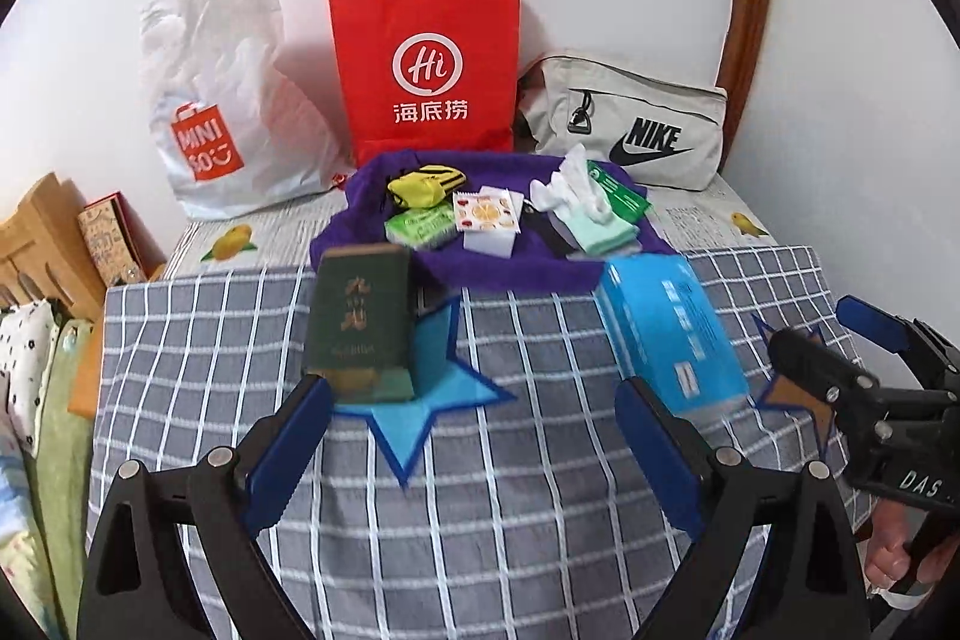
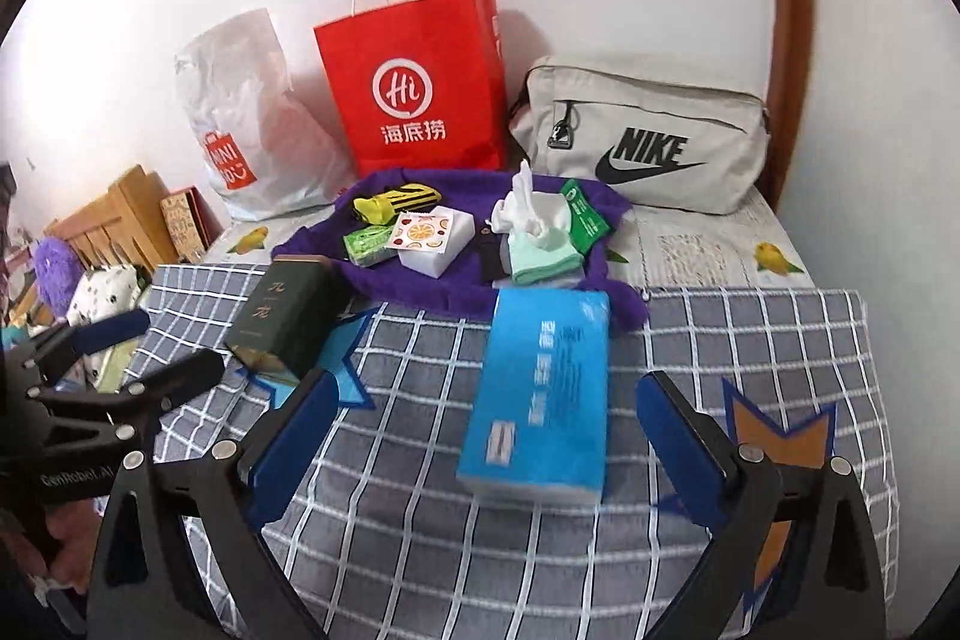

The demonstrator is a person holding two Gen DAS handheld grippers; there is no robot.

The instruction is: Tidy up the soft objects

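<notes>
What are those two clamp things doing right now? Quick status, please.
Left tool open, empty. Right tool open, empty. Blue tissue pack and green box lie free on checked cloth. Nothing in the way.

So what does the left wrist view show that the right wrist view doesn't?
Only the left wrist view shows the right gripper from outside, open. Only the right wrist view shows the purple fluffy thing at far left and the left gripper from outside, open. Both show the red paper bag, grey Nike bag, dark green box, blue tissue pack and purple cloth.
</notes>
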